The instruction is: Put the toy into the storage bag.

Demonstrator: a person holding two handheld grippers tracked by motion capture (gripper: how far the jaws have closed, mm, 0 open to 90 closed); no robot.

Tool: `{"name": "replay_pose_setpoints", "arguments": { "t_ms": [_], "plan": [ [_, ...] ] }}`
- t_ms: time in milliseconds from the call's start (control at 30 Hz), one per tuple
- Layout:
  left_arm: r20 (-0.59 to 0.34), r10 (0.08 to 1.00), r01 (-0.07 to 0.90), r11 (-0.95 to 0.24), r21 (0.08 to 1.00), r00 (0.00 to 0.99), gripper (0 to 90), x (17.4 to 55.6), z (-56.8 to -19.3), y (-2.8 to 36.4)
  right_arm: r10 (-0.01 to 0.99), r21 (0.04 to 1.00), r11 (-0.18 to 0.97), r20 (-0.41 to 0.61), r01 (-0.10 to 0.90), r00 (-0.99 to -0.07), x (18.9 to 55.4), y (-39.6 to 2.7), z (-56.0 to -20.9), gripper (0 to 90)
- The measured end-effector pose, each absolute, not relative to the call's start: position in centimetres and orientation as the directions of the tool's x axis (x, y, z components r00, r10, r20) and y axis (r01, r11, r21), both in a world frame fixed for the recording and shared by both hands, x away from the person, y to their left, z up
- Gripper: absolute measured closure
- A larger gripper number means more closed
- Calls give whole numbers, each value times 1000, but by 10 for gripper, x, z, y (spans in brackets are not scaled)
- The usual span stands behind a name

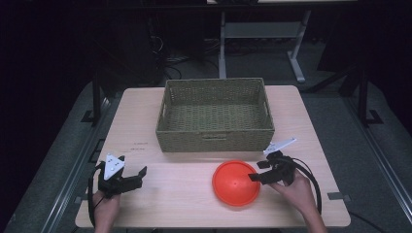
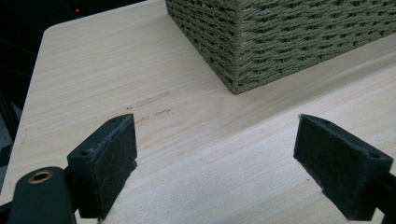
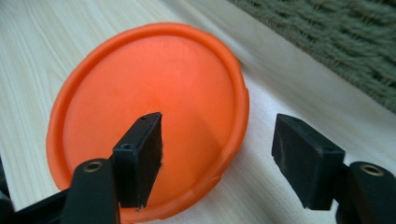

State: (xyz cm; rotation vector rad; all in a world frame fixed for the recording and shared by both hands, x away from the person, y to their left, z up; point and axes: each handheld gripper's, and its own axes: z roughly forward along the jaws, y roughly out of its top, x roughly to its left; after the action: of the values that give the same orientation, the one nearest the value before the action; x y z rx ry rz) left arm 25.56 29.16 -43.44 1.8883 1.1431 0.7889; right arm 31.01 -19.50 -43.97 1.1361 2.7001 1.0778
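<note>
Straddling the rim of the orange bowl [image 1: 236, 183] at its 3 o'clock edge, the right tool [image 1: 260, 171] stands released, pads off it, near the woven basket [image 1: 215, 137] on the counter [image 1: 170, 194], while the left tool [image 1: 131, 174] gapes at 9 o'clock.

- Dim room, dark along the far side and both edges.
- Grey floor [image 1: 58, 145] around a light wooden table [image 1: 145, 121].
- White metal frame legs [image 1: 296, 58] of another desk standing behind.
- Tangled black cables [image 1: 167, 58] lying on the floor near a dark cabinet.
</note>
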Motion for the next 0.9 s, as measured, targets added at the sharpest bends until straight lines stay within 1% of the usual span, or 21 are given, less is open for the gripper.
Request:
{"name": "replay_pose_setpoints", "arguments": {
  "t_ms": [67,100,300,367,467,500,600,633,667,700,767,900],
  "plan": [
    [112,908,424,-294,856,404,128,255,-434,291,642,598,497,235,629,-730,310,-194,-440,366],
    [112,908,424,-294,856,403,128,255,-434,291,649,595,482,251,643,-718,311,-195,-442,391],
    [122,903,423,-308,852,411,128,256,-434,291,661,576,461,285,675,-694,313,-196,-450,439],
    [127,900,422,-315,850,417,128,256,-434,289,660,565,462,295,684,-690,314,-196,-453,482],
    [129,900,422,-317,850,416,128,256,-435,289,660,562,461,301,687,-689,314,-195,-454,506],
    [128,901,421,-315,850,415,128,256,-434,289,658,559,461,307,690,-688,315,-195,-455,531],
    [129,900,420,-316,850,415,128,256,-434,289,659,553,462,310,694,-685,315,-194,-456,547],
    [130,900,420,-318,850,417,128,256,-434,289,657,551,467,308,692,-688,316,-194,-457,571],
    [131,899,420,-319,850,419,128,256,-434,288,657,551,467,308,692,-688,316,-194,-457,571],
    [130,898,420,-320,849,420,128,256,-434,288,651,549,458,327,699,-685,317,-194,-458,589],
    [131,898,419,-319,850,419,128,256,-434,288,650,553,450,336,701,-682,318,-195,-459,607],
    [128,899,422,-318,849,419,128,256,-435,288,649,548,444,349,709,-676,319,-195,-461,612]
  ]
}}
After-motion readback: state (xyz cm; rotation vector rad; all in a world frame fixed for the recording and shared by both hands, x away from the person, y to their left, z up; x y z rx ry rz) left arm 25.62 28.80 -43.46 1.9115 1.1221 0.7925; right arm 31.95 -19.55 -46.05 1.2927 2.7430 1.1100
